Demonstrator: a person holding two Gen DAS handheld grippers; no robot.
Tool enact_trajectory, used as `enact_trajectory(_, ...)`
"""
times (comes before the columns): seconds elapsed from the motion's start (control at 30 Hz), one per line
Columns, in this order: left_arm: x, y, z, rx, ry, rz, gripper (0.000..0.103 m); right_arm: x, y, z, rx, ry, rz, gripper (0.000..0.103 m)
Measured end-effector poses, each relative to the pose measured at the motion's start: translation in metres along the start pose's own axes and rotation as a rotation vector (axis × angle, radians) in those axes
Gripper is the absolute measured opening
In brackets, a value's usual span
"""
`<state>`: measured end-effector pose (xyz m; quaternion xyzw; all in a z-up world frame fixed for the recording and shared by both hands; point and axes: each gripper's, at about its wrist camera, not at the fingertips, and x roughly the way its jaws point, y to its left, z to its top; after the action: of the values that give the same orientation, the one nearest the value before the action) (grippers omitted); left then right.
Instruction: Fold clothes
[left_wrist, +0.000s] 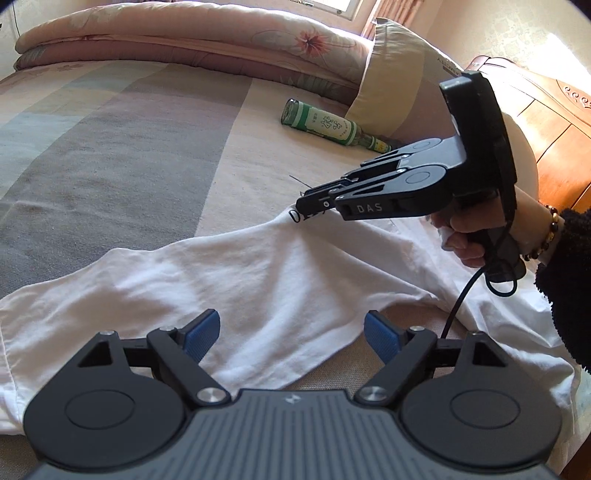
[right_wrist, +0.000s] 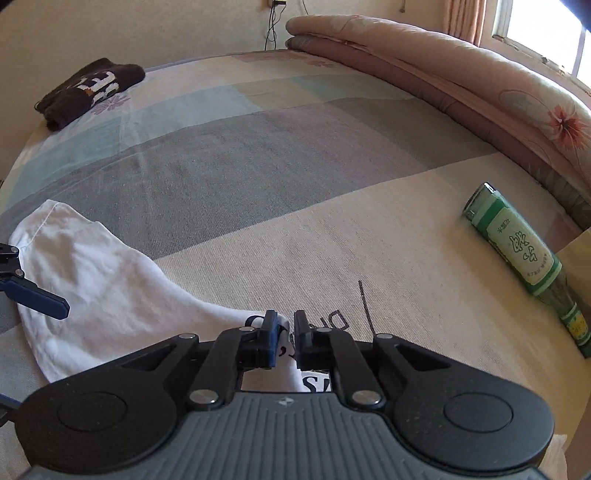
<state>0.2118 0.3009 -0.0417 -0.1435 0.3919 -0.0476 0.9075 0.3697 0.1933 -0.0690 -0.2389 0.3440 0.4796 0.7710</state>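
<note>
My right tongs (right_wrist: 285, 334) pinch the white shirt (left_wrist: 236, 280) edge; left tongs (left_wrist: 291, 334) hang released above it.

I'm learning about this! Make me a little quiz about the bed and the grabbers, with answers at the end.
1. True or false: the right gripper is pinching the white shirt.
2. What lies on its side on the bed near the pillow? A) a green bottle B) a shoe C) a book
3. Fill in: the left gripper hovers over the shirt with its jaws ____.

Key
1. True: its pads grip a printed edge of the shirt.
2. A
3. open, touching nothing.
</note>
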Motion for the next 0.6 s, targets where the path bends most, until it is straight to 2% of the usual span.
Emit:
enact_trajectory(0.07, -0.005, 0.004, 0.001, -0.01, -0.01, 0.001, 0.085, -0.017, -0.001, -0.002, 0.052, -0.031, -0.01, 0.033)
enact_trajectory(0.13, -0.01, 0.009, 0.0, -0.022, -0.011, 0.003, 0.086, -0.035, -0.002, -0.006, 0.123, -0.053, 0.001, 0.039)
enact_trajectory(0.23, -0.016, 0.016, -0.001, -0.033, -0.017, 0.018, 0.086, -0.055, 0.007, -0.015, 0.166, -0.066, 0.02, 0.042)
enact_trajectory(0.33, -0.025, 0.027, -0.003, -0.054, -0.037, 0.037, 0.086, -0.064, 0.028, -0.018, 0.148, -0.052, 0.014, 0.042)
enact_trajectory(0.5, -0.046, 0.055, -0.005, -0.122, -0.08, 0.098, 0.086, -0.054, 0.063, 0.0, 0.052, -0.034, -0.011, 0.042)
enact_trajectory(0.6, -0.057, 0.073, -0.006, -0.172, -0.102, 0.101, 0.086, -0.03, 0.071, 0.015, 0.035, -0.017, -0.05, 0.042)
